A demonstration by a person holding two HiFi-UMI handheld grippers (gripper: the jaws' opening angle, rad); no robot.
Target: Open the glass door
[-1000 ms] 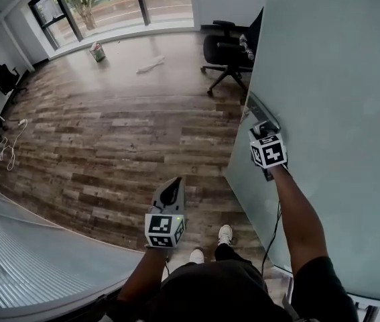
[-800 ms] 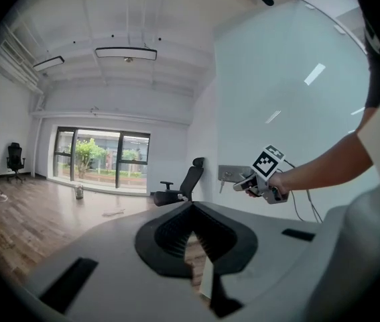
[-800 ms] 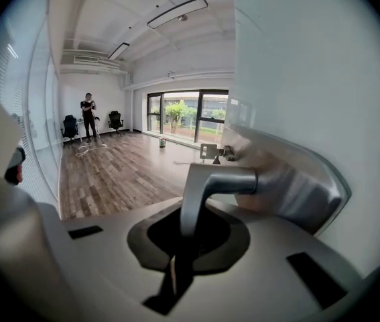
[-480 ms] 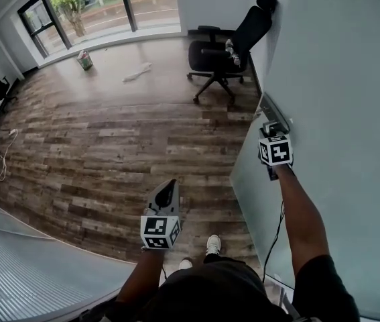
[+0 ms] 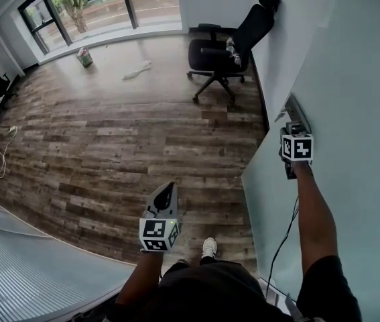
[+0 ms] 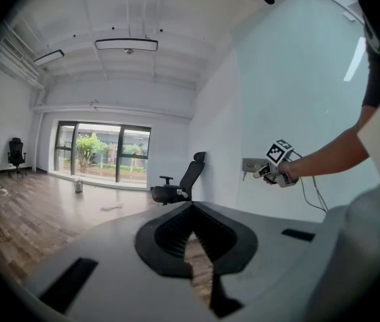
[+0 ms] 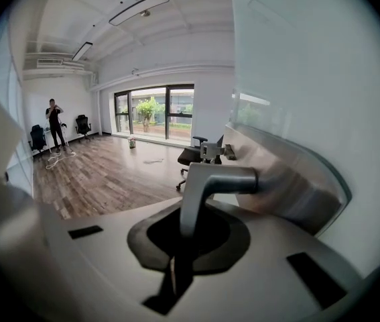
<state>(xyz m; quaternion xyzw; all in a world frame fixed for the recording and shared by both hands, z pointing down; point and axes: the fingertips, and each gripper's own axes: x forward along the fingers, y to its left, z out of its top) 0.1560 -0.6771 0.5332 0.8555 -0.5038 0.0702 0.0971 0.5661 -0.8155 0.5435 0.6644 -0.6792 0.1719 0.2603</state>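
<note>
Glass door [image 5: 357, 206] has swung wider; right gripper [image 5: 290, 117] clamps its handle [image 7: 210, 180], left gripper [image 5: 167, 193] seemingly closed.

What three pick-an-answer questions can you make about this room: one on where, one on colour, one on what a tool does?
1. Where is the chair? A beside the white wall; B outside the window; C on a table.
2. What colour is the floor? A blue; B brown; C pink.
3. What is the right tool doing? A hanging open; B holding a cup; C gripping the door handle.
Answers: A, the chair stands by the wall; B, the planks are brown wood; C, its jaws are closed on the handle.
</note>
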